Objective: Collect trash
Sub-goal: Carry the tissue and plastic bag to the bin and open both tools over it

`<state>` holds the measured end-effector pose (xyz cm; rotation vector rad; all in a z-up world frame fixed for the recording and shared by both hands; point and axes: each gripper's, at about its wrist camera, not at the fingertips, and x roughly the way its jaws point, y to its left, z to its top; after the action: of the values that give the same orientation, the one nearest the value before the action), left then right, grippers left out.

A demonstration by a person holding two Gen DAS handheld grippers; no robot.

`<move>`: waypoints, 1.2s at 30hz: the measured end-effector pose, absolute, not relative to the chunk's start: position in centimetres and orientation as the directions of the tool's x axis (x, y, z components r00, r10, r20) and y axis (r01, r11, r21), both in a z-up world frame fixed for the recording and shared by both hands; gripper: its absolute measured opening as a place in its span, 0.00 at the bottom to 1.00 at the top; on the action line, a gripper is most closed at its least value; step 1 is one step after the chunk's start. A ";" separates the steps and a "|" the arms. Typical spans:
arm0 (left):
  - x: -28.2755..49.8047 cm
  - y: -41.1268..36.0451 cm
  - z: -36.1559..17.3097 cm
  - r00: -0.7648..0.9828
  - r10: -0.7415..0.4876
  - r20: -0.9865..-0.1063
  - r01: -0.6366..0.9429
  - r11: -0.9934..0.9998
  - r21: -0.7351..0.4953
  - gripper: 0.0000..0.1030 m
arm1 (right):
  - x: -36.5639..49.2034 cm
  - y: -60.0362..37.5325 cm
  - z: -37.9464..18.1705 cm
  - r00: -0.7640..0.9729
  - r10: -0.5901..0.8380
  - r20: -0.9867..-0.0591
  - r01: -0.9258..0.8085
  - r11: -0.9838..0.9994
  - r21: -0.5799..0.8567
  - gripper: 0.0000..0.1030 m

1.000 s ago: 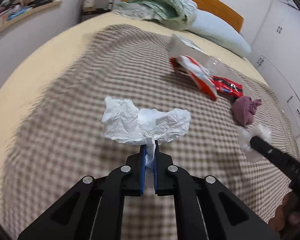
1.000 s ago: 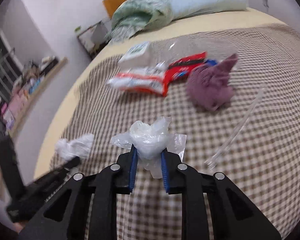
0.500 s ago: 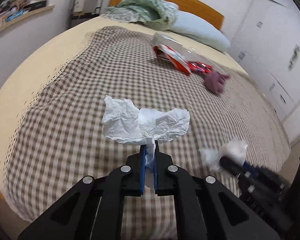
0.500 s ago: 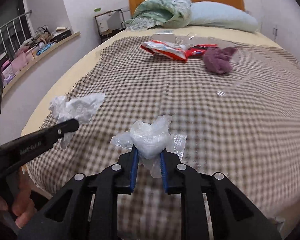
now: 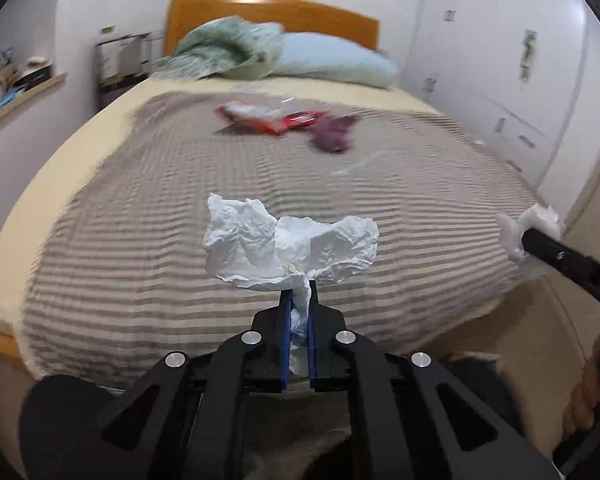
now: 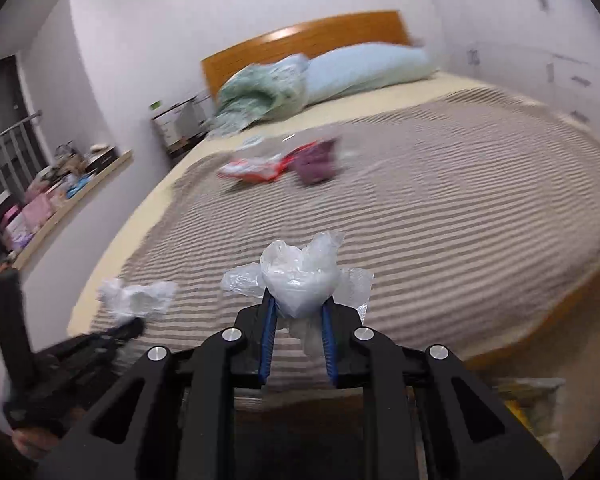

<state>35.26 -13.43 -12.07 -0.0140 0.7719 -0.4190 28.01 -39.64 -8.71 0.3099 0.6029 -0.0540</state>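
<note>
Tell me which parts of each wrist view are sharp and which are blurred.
Left wrist view: the left claw and its crumpled tissue are sharp; the bed cover smears into stripes. Right wrist view: the right claw and plastic wad are sharp; the bedding behind is streaked.

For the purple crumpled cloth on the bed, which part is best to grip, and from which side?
Probably grip the raised, bunched top of the purple crumpled cloth, coming from above on its open near side. It lies in a soft heap on the checked blanket, and the red snack wrapper lies close against its other side.
</note>
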 end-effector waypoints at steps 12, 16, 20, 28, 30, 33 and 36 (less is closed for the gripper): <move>26.6 -38.8 -11.9 0.316 -0.592 -0.741 0.768 0.618 -0.166 0.04 | 12.9 -60.3 -15.4 0.672 -0.275 -0.688 0.545 0.813 0.207 0.21; 25.5 -47.2 -20.0 0.127 -0.453 -0.882 0.810 0.561 -0.172 0.04 | 9.4 -62.8 -21.8 0.593 -0.248 -0.766 0.628 0.738 0.247 0.21; 24.8 -51.9 -29.7 -0.030 -0.229 -0.973 0.815 0.558 -0.156 0.04 | 8.7 -63.1 -28.1 0.507 -0.178 -0.843 0.669 0.697 0.256 0.21; 21.1 -56.8 -40.9 0.027 -0.062 -0.998 0.926 0.378 0.001 0.06 | 7.9 -62.5 -40.2 0.359 -0.008 -0.933 0.730 0.626 0.276 0.22; 21.7 -57.0 -42.8 -0.018 -0.052 -0.998 0.906 0.422 -0.038 0.06 | 8.1 -62.1 -43.0 0.283 0.017 -0.959 0.730 0.644 0.227 0.22; 22.3 -57.1 -43.9 -0.053 -0.064 -0.997 0.894 0.442 -0.076 0.06 | 8.8 -62.3 -45.9 0.185 0.023 -0.982 0.707 0.691 0.149 0.22; 22.6 -56.8 -45.0 -0.088 -0.057 -0.994 0.884 0.456 -0.104 0.14 | 9.5 -61.6 -48.6 0.075 0.065 -0.995 0.661 0.744 0.099 0.25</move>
<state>22.55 -56.78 -45.03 0.7781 1.4431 -0.9341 9.50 -61.57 -48.59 0.6348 1.4460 -0.4947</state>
